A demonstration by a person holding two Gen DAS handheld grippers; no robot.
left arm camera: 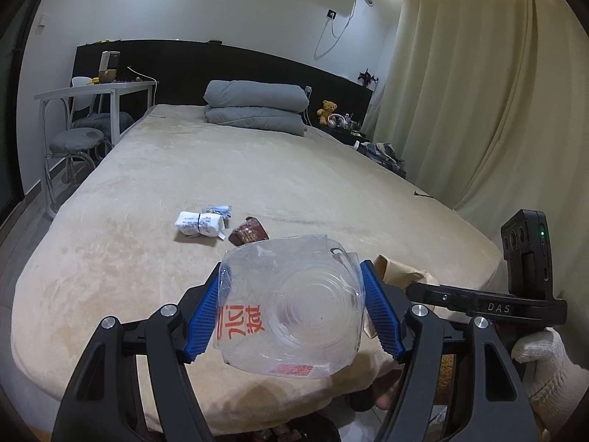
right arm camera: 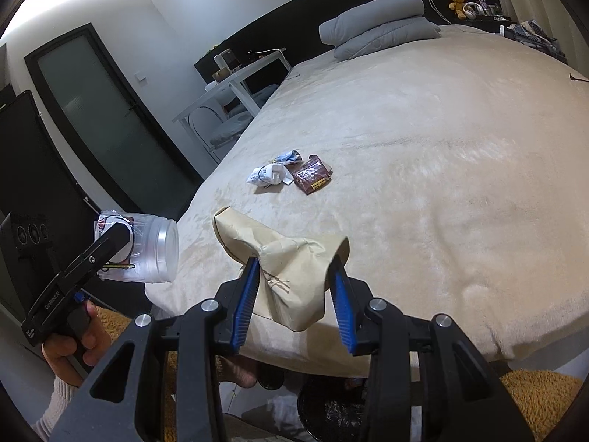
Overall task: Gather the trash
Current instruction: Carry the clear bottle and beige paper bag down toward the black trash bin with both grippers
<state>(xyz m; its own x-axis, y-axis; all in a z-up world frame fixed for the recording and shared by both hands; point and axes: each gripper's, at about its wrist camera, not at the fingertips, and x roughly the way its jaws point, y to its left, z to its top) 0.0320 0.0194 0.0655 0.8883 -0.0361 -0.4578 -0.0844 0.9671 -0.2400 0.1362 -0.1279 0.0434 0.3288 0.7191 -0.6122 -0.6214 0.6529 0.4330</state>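
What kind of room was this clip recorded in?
A bedroom, most likely in a home: a large bed with a folded grey duvet at its head, a teddy bear on the bedside stand, and full-length curtains.

The left wrist camera sits close behind the left gripper [left arm camera: 291, 302] at the foot of the bed [left arm camera: 257, 169]. It looks level along the bed toward the black headboard [left arm camera: 257, 62] and the folded grey duvet [left arm camera: 256, 107]. The right wrist camera sits behind the right gripper [right arm camera: 294, 283], rolled to one side, and looks from higher up across the same bed [right arm camera: 423, 129]. Both views share the duvet [right arm camera: 379, 22], the white wrapper [left arm camera: 198, 224] [right arm camera: 267, 175], the brown wrapper [left arm camera: 250, 235] [right arm camera: 312, 175] and the teddy bear [left arm camera: 327, 110] [right arm camera: 457, 2].
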